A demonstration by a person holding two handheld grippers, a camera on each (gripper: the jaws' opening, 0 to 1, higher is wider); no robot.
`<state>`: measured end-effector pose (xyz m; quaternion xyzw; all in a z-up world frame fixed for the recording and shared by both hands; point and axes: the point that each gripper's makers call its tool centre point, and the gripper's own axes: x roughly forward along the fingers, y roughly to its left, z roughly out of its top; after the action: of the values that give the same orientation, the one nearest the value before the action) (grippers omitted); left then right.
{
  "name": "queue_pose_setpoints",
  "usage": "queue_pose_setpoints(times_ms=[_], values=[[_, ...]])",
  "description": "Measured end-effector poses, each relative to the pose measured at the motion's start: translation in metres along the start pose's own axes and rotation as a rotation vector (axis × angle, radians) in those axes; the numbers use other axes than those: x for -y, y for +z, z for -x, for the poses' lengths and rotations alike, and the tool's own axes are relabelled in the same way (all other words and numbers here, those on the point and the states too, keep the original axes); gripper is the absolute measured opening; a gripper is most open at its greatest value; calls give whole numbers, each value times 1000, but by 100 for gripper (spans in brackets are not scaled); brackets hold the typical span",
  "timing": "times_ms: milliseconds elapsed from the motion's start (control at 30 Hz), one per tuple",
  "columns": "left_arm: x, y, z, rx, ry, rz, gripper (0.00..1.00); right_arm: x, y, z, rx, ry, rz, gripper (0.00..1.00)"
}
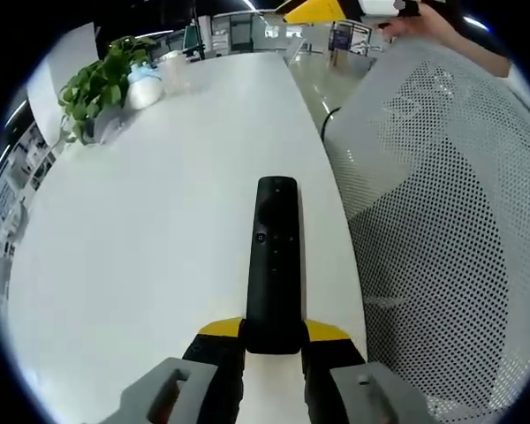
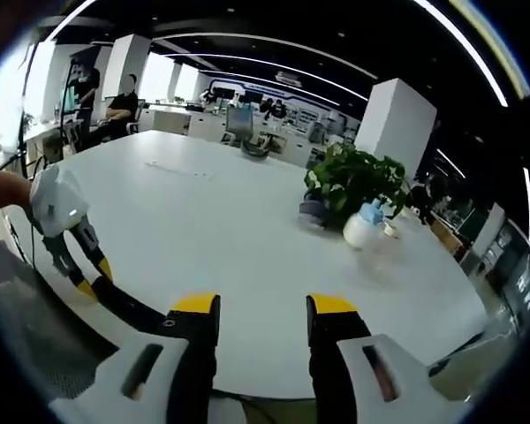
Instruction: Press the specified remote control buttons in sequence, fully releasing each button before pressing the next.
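A slim black remote control [image 1: 276, 256] points away from me over the white table [image 1: 159, 247], its buttons facing up. My left gripper [image 1: 274, 334] is shut on the remote's near end, with a yellow tip on each side. In the right gripper view, the left gripper [image 2: 90, 276] comes in from the left in a person's hand, and the remote [image 2: 134, 306] reaches towards my right gripper's left jaw. My right gripper [image 2: 263, 311] is open above the table's near edge with nothing between its jaws. Whether its left jaw touches the remote is unclear.
A potted green plant [image 1: 102, 84] and a white spray bottle [image 1: 146, 88] stand at the table's far side, the same plant [image 2: 353, 177] and bottle [image 2: 362, 225] appearing in the right gripper view. A white mesh chair back [image 1: 442, 221] stands close beside the table edge. People sit at distant desks.
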<state>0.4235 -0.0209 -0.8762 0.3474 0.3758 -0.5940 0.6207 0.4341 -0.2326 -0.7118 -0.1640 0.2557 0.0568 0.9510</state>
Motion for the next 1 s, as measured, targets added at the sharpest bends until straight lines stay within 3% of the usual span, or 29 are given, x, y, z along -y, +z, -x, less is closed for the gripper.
queue_pose_setpoints(times_ms=[1000], values=[[-18,1,-1,-38,31,55,24,1,-8,-3,-45,-2,17,40]])
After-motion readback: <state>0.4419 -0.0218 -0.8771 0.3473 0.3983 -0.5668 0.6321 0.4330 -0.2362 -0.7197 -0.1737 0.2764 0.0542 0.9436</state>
